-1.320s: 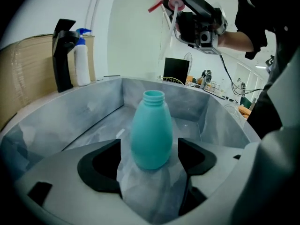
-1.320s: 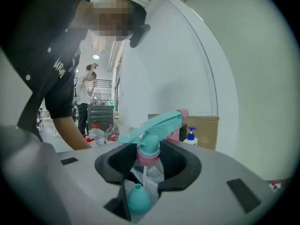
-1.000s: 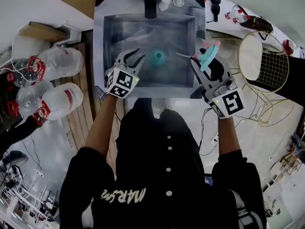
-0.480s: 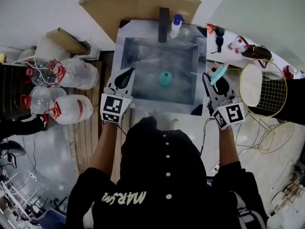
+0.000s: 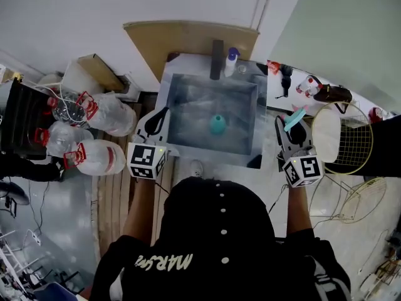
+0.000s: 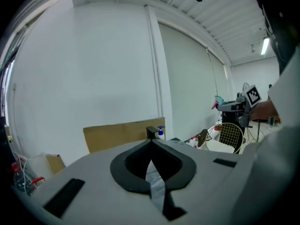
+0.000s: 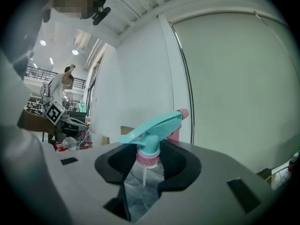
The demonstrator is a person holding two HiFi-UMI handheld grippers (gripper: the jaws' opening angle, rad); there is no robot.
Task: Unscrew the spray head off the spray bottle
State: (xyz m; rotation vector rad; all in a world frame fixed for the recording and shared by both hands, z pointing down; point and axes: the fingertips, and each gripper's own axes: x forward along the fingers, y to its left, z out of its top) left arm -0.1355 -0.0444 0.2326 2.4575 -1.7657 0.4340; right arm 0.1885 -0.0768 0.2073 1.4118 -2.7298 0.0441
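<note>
I'm holding the unscrewed spray head (image 7: 154, 125) in my right gripper (image 7: 149, 161), with my left gripper (image 6: 151, 158) closed and empty. That is probably the bottle (image 5: 217, 125) ahead of me, so setting the head down comes next.

Matt metal sink (image 5: 188, 115), smooth plastic spray head (image 7: 151, 129)

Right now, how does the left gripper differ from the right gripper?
The left gripper's jaws are shut together with nothing between them; the right gripper's jaws are closed on the teal spray head. In the head view, the left gripper is beside the sink's left edge, the right gripper beside its right edge. Both carry a square-marker cube and point away from the person.
</note>
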